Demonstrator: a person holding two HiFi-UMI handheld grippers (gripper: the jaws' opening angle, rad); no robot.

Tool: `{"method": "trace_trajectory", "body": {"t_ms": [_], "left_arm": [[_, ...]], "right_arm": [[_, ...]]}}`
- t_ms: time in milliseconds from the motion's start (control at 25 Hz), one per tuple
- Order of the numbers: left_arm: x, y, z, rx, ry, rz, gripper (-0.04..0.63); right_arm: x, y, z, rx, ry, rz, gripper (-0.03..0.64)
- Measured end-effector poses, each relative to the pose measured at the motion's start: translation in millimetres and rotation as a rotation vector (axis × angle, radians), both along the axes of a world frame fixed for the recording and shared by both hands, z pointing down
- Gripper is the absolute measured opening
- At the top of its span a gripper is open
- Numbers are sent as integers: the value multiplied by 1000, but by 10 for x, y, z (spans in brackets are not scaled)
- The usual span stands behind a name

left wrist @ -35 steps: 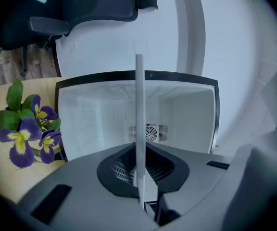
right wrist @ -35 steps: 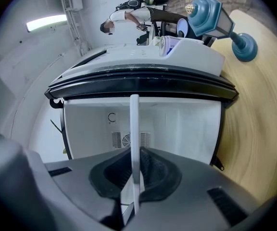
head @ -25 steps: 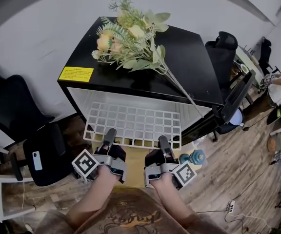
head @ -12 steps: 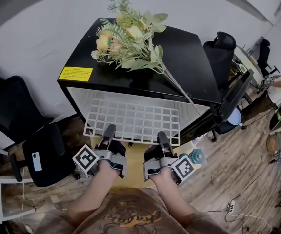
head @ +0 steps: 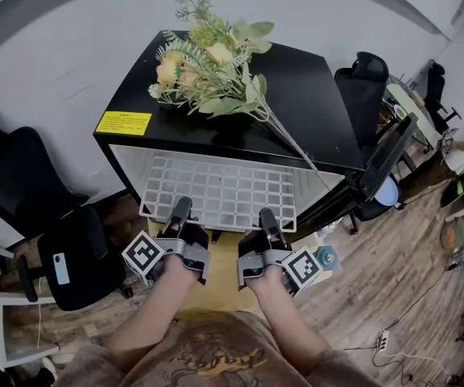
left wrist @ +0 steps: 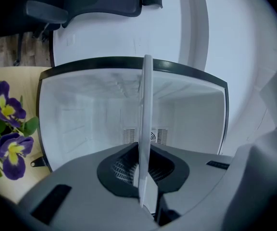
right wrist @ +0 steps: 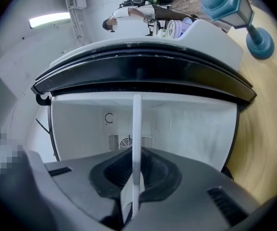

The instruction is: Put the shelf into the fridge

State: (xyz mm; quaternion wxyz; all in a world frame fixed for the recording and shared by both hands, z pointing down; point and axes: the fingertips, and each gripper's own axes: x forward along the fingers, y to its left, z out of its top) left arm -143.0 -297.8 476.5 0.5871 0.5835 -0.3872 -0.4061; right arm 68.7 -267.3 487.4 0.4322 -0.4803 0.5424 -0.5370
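A black chair (head: 71, 252) with a phone (head: 60, 266) lying on it stands at the far left. Beside it is the black fridge (head: 312, 95), which has a yellow label (head: 123, 122) near the top's front edge and a bouquet of artificial flowers (head: 208, 71) lying across the top.

The left gripper (head: 181, 208) has its jaws closed on the near rim of the white wire shelf (head: 220, 190), toward the rim's left end. In the left gripper view the shelf (left wrist: 146, 129) shows edge-on, pinched between the jaws of the left gripper (left wrist: 143, 177) and running toward the white fridge interior (left wrist: 81, 124). The shelf lies level at the fridge's open front, its far part under the black top and its near part sticking out.

The right gripper (head: 267, 216) clamps the same rim further right. Its own view shows the shelf (right wrist: 136, 129) squeezed in the jaws of the right gripper (right wrist: 133, 186), with a fan vent (right wrist: 126, 141) on the back wall. The fridge door (head: 381, 164) stands swung open at the right.
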Motion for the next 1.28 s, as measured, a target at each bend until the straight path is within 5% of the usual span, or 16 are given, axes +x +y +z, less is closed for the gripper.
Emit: {"method": "trace_trajectory", "body": {"t_ms": [1280], "left_arm": [[55,-460,30,-24,-23,7,49]], "right_arm": [[51,-444,1,4,6,41,29]]}}
